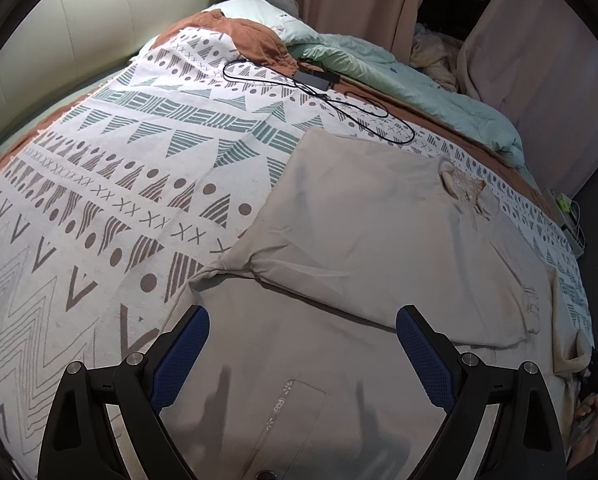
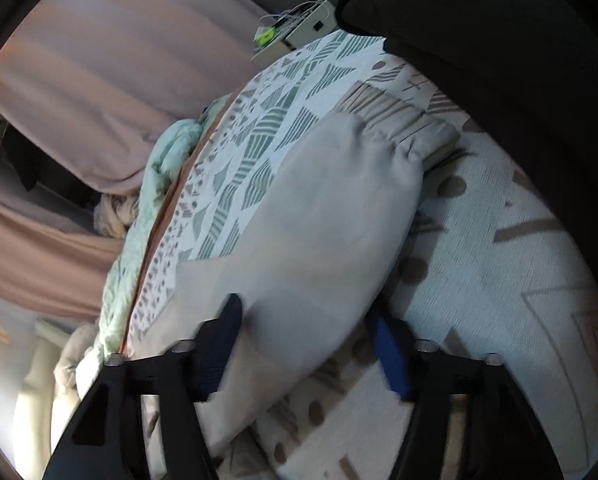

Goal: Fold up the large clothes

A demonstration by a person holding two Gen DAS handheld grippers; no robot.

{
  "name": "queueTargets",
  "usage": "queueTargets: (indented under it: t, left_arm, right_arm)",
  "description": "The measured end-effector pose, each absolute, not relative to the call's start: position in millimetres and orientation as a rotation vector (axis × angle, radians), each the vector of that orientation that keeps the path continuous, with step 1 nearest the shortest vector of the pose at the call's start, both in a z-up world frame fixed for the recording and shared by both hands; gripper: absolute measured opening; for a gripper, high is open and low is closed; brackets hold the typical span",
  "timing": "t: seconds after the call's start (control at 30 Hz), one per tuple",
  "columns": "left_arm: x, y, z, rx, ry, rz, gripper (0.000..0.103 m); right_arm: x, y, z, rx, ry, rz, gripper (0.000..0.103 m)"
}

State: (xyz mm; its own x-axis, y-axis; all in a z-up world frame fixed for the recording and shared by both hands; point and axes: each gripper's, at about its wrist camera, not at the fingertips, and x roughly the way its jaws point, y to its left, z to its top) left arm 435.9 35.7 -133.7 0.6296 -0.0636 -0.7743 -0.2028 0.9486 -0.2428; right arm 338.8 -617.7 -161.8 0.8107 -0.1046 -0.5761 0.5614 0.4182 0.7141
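Left gripper (image 1: 303, 344) hovers with jaws spread over the beige sweatshirt (image 1: 359, 232), which lies partly folded on the patterned bedspread (image 1: 99, 184). Right gripper (image 2: 305, 344) straddles the sleeve (image 2: 319, 220), jaws part-open, not visibly pinching. Soft and limp; grip near the ribbed cuff (image 2: 399, 120).

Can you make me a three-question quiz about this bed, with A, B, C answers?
1. Where does the black cable lie?
A on the patterned blanket
B on the floor
C on the beige garment

2. What colour are the left gripper pads?
A red
B blue
C yellow

3. How do the left gripper's jaws stand?
A shut tight
B clamped on the cable
C open

Answers: 1 A, it loops across the blanket beyond the garment. 2 B, both pads show blue. 3 C, a wide gap shows, nothing between.
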Motion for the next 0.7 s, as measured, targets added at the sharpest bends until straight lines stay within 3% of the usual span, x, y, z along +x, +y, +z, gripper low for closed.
queueTargets:
  t: [0.07, 0.17, 0.7]
  left_arm:
    - [437.5, 32.8, -134.8, -0.32, 0.895, 0.076, 0.095]
    - [438.3, 28.9, -134.2, -0.316, 0.898, 0.065, 0.095]
    - [418.6, 18.4, -101.7, -0.381, 0.83, 0.003, 0.095]
  right_arm:
    - [338.4, -620.7, -165.1, 1.091, 0.483, -0.438, 0.012]
    - [332.8, -619.1, -155.1, 1.089, 0.425, -0.429, 0.007]
    - [317.8, -530.5, -42.3, 0.991, 0.224, -0.159, 0.006]
